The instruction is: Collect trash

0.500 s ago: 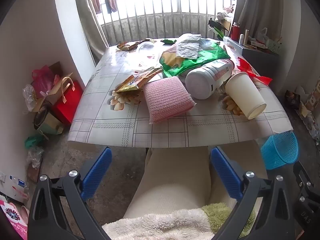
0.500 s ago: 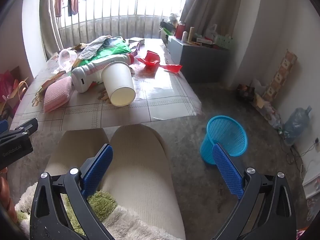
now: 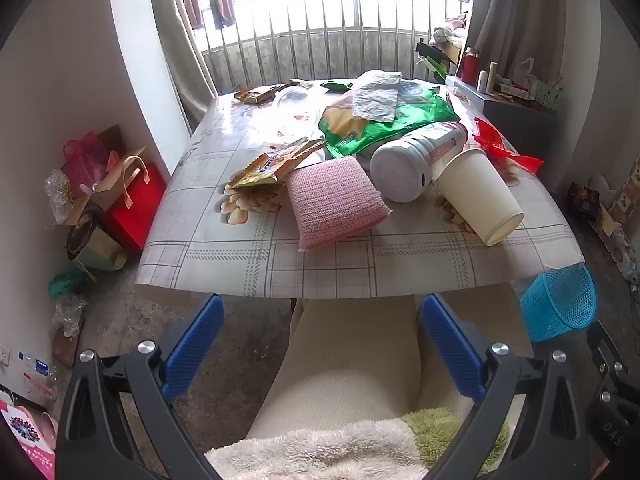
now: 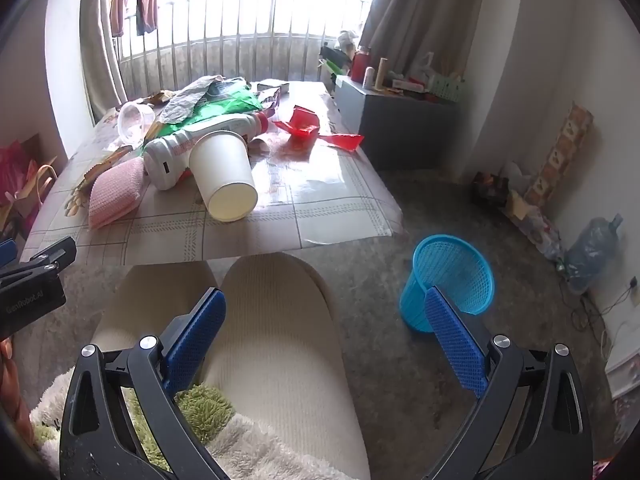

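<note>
A low table (image 3: 360, 272) (image 4: 320, 216) carries litter: a tipped white paper cup (image 3: 478, 194) (image 4: 224, 174), a white bottle (image 3: 412, 164) (image 4: 188, 146) lying on its side, a pink sponge pad (image 3: 334, 200) (image 4: 114, 192), a yellow snack wrapper (image 3: 276, 162), a green bag (image 3: 392, 124) (image 4: 224, 106) and red plastic scraps (image 3: 496, 142) (image 4: 308, 128). A blue mesh basket (image 3: 558, 302) (image 4: 450, 280) stands on the floor right of the table. My left gripper (image 3: 320, 344) and right gripper (image 4: 324, 336) hang open and empty over the person's lap, short of the table edge.
The person's cream trousers (image 3: 352, 360) fill the space under both grippers. Red and pink bags (image 3: 120, 196) crowd the floor at the left wall. A grey cabinet (image 4: 400, 128) stands right of the table, and a water jug (image 4: 592, 252) lies by the right wall.
</note>
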Available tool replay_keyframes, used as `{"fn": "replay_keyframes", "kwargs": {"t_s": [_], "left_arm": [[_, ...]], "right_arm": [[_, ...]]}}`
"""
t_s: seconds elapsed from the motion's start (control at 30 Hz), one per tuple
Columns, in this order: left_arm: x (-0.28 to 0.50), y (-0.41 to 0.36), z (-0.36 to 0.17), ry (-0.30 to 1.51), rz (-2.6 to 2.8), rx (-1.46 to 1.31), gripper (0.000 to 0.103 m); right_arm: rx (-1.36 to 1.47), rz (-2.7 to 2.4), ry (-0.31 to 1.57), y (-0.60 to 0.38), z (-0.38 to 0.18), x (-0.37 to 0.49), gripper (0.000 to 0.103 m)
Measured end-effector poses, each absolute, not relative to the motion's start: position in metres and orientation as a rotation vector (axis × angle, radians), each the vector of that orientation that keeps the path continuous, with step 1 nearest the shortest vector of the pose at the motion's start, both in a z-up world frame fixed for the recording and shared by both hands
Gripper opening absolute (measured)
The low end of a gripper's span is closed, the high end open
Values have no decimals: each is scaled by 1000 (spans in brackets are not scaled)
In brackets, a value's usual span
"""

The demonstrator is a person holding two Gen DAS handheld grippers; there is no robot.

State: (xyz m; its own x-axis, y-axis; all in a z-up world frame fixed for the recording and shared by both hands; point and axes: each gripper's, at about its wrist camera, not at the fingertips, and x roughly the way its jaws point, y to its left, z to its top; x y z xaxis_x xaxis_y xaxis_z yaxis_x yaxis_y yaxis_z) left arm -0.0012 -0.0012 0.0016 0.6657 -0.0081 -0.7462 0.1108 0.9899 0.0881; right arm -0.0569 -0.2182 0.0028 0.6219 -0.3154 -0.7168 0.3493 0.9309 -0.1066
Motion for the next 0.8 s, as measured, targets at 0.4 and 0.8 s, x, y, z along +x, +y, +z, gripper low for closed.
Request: {"fn": "replay_keyframes", "kwargs": {"t_s": [0.4, 0.8], "left_arm": [[1, -2, -3, 860, -65, 140, 97], [4, 0, -5, 870, -59, 138, 97]], "right_arm": [[41, -383, 803, -218, -8, -60, 95], [41, -382, 806, -218, -9, -59, 95]]}}
